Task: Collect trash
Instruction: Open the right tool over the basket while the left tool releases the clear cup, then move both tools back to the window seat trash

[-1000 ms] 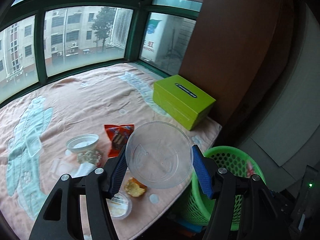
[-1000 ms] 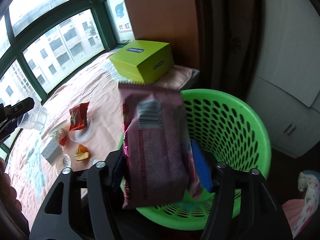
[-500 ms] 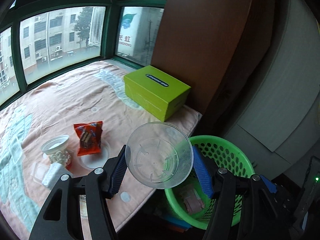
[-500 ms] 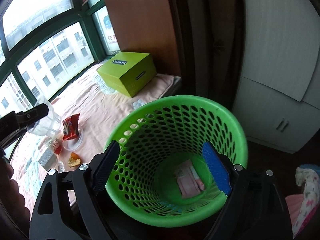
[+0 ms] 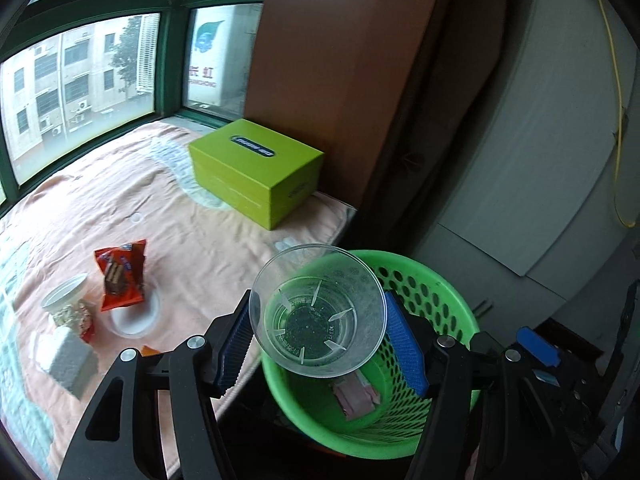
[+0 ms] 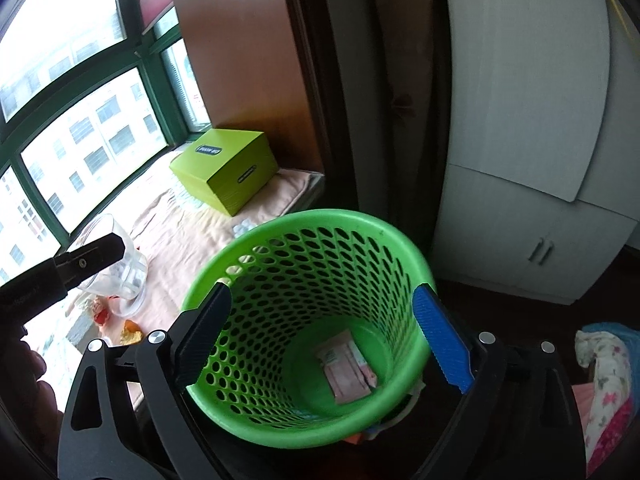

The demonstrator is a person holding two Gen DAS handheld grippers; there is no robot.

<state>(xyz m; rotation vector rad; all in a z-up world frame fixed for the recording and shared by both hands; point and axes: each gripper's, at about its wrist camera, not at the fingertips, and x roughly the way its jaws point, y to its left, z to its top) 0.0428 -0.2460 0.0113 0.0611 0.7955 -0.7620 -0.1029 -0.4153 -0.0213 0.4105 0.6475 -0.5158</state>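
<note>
My left gripper (image 5: 320,350) is shut on a clear plastic cup (image 5: 318,310), held above the near rim of the green mesh basket (image 5: 424,284). From the right wrist view the cup (image 6: 116,268) and a left gripper finger (image 6: 90,258) show at the left, beside the basket (image 6: 308,320). My right gripper (image 6: 320,344) hangs over the basket's mouth, its jaws opening wide with nothing between them. A pink snack packet (image 6: 346,366) lies on the basket's bottom and also shows as the packet (image 5: 356,398) under the cup.
On the peach blanket (image 5: 192,236) lie an orange-red snack bag (image 5: 120,274), a white tub (image 5: 66,300), a clear lid (image 5: 132,316) and a white foam block (image 5: 66,358). A lime-green box (image 5: 256,170) sits by the brown panel. White cabinets (image 6: 520,160) stand to the right.
The right gripper let go of the pink packet, which dropped to the basket's bottom, and its jaws spread wide. The left gripper carried the cup rightward from over the blanket to over the basket.
</note>
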